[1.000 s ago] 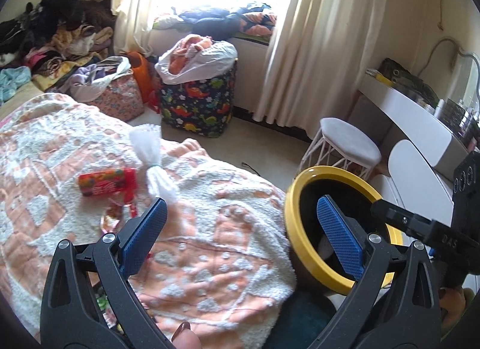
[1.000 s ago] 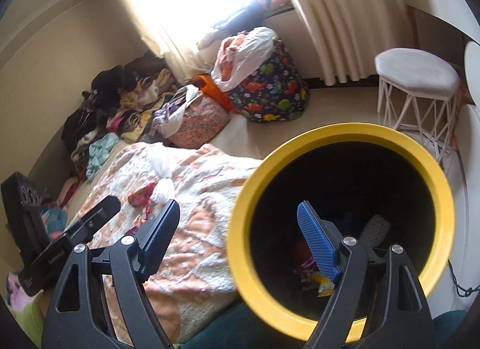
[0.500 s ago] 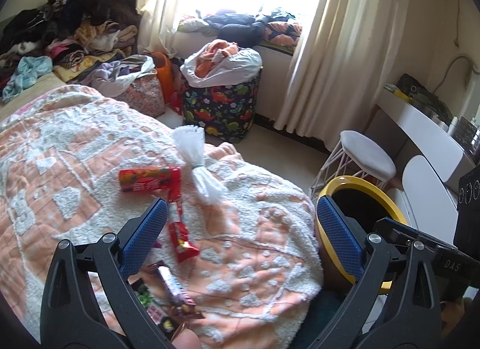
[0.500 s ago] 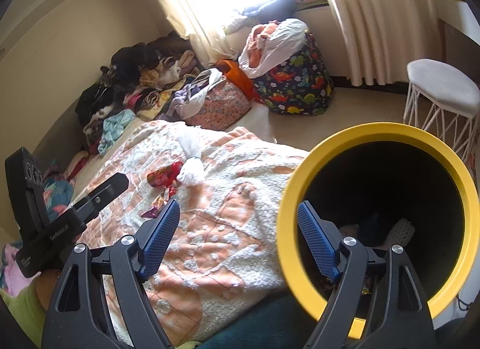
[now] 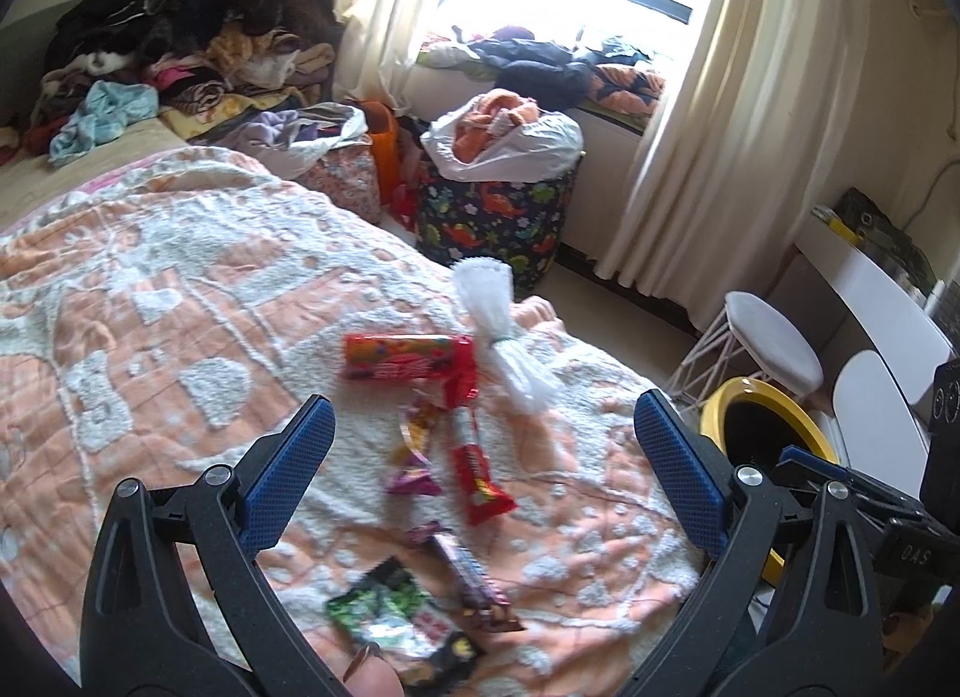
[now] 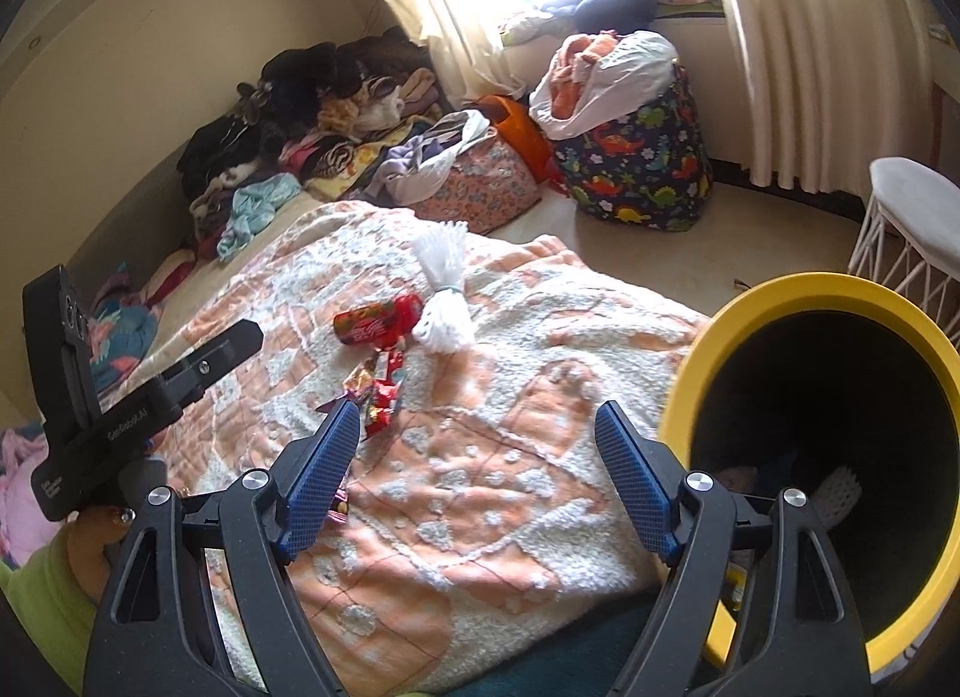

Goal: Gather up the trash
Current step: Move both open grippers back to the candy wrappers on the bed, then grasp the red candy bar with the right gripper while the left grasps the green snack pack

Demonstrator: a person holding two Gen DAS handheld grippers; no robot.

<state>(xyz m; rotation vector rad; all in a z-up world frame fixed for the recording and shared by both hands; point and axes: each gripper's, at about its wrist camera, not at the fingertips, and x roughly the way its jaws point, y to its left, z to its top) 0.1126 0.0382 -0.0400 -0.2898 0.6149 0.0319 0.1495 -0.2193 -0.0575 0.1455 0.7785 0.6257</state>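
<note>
The left gripper [image 5: 483,472] has its blue fingers [image 5: 288,475] spread wide, holding nothing, above the bed [image 5: 150,337]. Between them lie a red wrapper [image 5: 477,472] and a purple wrapper [image 5: 414,478]. At 12 o'clock sit a red candy tube [image 5: 405,358] and a white tassel [image 5: 501,346]. At 6 o'clock lies a green packet [image 5: 384,601].

The right gripper [image 6: 477,472] is wide apart too, with nothing in it. The yellow bin [image 6: 840,301] stands at its 3 o'clock, just past the bed's edge. Bare blanket lies between.
</note>
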